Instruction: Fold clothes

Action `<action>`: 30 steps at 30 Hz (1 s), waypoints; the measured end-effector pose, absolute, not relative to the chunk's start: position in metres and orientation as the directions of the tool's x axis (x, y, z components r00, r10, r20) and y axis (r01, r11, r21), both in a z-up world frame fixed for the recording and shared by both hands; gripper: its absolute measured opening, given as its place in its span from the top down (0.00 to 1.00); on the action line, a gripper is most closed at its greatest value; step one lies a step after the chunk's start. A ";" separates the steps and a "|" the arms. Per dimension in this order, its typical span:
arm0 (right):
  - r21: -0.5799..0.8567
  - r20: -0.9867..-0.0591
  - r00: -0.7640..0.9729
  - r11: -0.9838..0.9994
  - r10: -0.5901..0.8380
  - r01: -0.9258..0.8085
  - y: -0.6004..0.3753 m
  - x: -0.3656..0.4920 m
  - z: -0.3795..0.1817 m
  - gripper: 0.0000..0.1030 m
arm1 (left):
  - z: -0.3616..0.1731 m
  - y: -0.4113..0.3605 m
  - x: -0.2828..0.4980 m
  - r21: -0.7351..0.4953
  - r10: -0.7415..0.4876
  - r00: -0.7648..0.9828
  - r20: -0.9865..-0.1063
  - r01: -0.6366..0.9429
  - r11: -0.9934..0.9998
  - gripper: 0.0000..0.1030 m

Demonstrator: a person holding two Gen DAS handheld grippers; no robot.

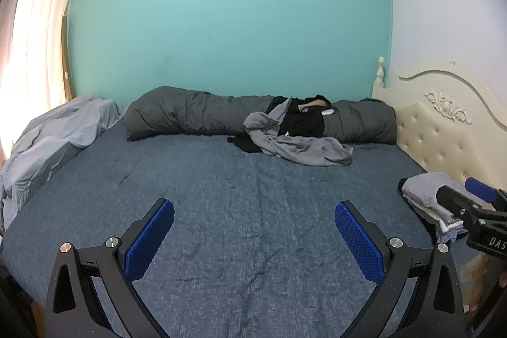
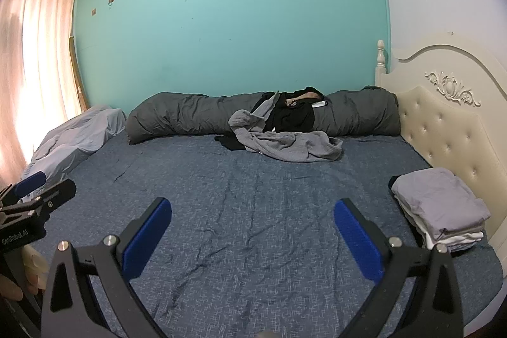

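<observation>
- Curtain point(image 2: 38, 53) hangs at the far left, a pale blanket point(image 2: 76, 135) bunched below it.
- Left gripper point(image 1: 253, 230) hovers over the bare blue sheet point(image 1: 240, 179), its 2 fingers spread wide, nothing between them.
- Loose clothes point(image 2: 285, 138), grey and black, lie against the dark duvet point(image 2: 183, 116).
- Right gripper point(image 2: 250, 227) is likewise wide and empty.
- Folded stack point(image 2: 440, 205) sits by the headboard point(image 2: 450, 129).

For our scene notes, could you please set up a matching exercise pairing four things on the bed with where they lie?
Things:
1. folded stack
2. grey garment
3. dark rolled duvet
4. pale blue blanket

Places:
A. along the teal wall
B. crumpled, in front of the duvet
C. beside the cream headboard
D. by the curtain

Pairs: 1-C, 2-B, 3-A, 4-D
</observation>
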State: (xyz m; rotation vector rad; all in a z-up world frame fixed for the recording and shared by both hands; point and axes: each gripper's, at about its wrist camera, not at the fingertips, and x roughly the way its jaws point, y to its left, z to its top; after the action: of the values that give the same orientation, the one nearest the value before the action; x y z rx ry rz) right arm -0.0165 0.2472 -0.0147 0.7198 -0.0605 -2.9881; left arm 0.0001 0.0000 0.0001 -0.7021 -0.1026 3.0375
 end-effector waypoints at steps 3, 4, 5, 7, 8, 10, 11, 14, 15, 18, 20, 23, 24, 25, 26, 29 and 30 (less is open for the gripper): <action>0.056 -0.453 -0.888 -0.997 -0.076 0.057 0.247 -0.017 -0.015 0.00 | 0.002 -0.002 0.002 -0.066 0.034 -0.904 -0.426 -0.006 -0.998 0.00; 0.057 -0.453 -0.888 -0.997 -0.077 0.057 0.247 -0.017 -0.015 0.00 | 0.003 -0.003 0.003 -0.063 0.031 -0.905 -0.424 -0.004 -0.998 0.00; 0.058 -0.453 -0.888 -0.997 -0.077 0.057 0.247 -0.017 -0.015 0.00 | 0.001 -0.001 0.000 -0.045 0.023 -0.893 -0.449 -0.003 -0.999 0.00; 0.059 -0.453 -0.888 -0.997 -0.078 0.058 0.247 -0.017 -0.015 0.00 | -0.002 0.003 -0.002 -0.031 0.020 -0.888 -0.459 -0.007 -0.999 0.00; 0.060 -0.452 -0.888 -0.997 -0.079 0.058 0.247 -0.017 -0.015 0.00 | -0.003 0.006 0.001 -0.025 0.019 -0.894 -0.448 -0.008 -1.000 0.00; 0.061 -0.452 -0.888 -0.996 -0.080 0.059 0.247 -0.017 -0.015 0.00 | -0.008 -0.005 0.001 -0.057 0.038 -0.896 -0.443 -0.013 -0.998 0.00; 0.062 -0.452 -0.888 -0.996 -0.081 0.059 0.247 -0.017 -0.016 0.00 | -0.008 -0.004 0.002 -0.055 0.034 -0.897 -0.440 -0.011 -0.998 0.00; 0.064 -0.452 -0.888 -0.996 -0.082 0.060 0.247 -0.017 -0.016 0.00 | -0.009 -0.002 0.005 -0.048 0.024 -0.901 -0.434 -0.004 -0.999 0.00; 0.065 -0.452 -0.888 -0.996 -0.083 0.060 0.247 -0.017 -0.016 0.00 | -0.009 -0.002 0.005 -0.046 0.024 -0.900 -0.436 -0.005 -0.999 0.00; 0.066 -0.452 -0.888 -0.996 -0.083 0.060 0.246 -0.018 -0.016 0.00 | -0.003 -0.002 0.002 -0.044 0.026 -0.895 -0.446 -0.007 -0.999 0.00; 0.067 -0.453 -0.888 -0.996 -0.085 0.061 0.246 -0.018 -0.016 0.00 | 0.000 -0.001 0.000 -0.044 0.024 -0.893 -0.450 -0.004 -0.999 0.00; 0.067 -0.452 -0.888 -0.996 -0.084 0.060 0.245 -0.018 -0.016 0.00 | 0.001 -0.002 -0.002 -0.048 0.027 -0.891 -0.453 -0.006 -0.999 0.00; 0.068 -0.452 -0.888 -0.996 -0.084 0.060 0.245 -0.017 -0.016 0.00 | 0.001 -0.003 -0.002 -0.049 0.028 -0.891 -0.454 -0.007 -0.999 0.00; 0.069 -0.452 -0.888 -0.996 -0.085 0.060 0.245 -0.017 -0.017 0.00 | 0.000 -0.003 -0.002 -0.050 0.030 -0.890 -0.454 -0.008 -0.999 0.00; 0.069 -0.452 -0.888 -0.996 -0.084 0.059 0.245 -0.017 -0.016 0.00 | 0.000 -0.004 -0.002 -0.051 0.030 -0.890 -0.454 -0.008 -0.999 0.00; 0.071 -0.451 -0.889 -0.996 -0.085 0.059 0.244 -0.015 -0.016 0.00 | -0.001 -0.002 -0.002 -0.049 0.028 -0.891 -0.454 -0.007 -0.999 0.00; 0.071 -0.451 -0.888 -0.996 -0.086 0.060 0.245 -0.016 -0.015 0.00 | -0.001 -0.002 -0.002 -0.049 0.028 -0.891 -0.453 -0.007 -0.999 0.00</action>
State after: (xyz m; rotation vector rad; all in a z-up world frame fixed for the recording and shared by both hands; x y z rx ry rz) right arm -0.0156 0.2446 -0.0154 0.7157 -0.0851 -2.9804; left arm -0.0016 -0.0022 -0.0009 -0.7290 -0.0716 3.0366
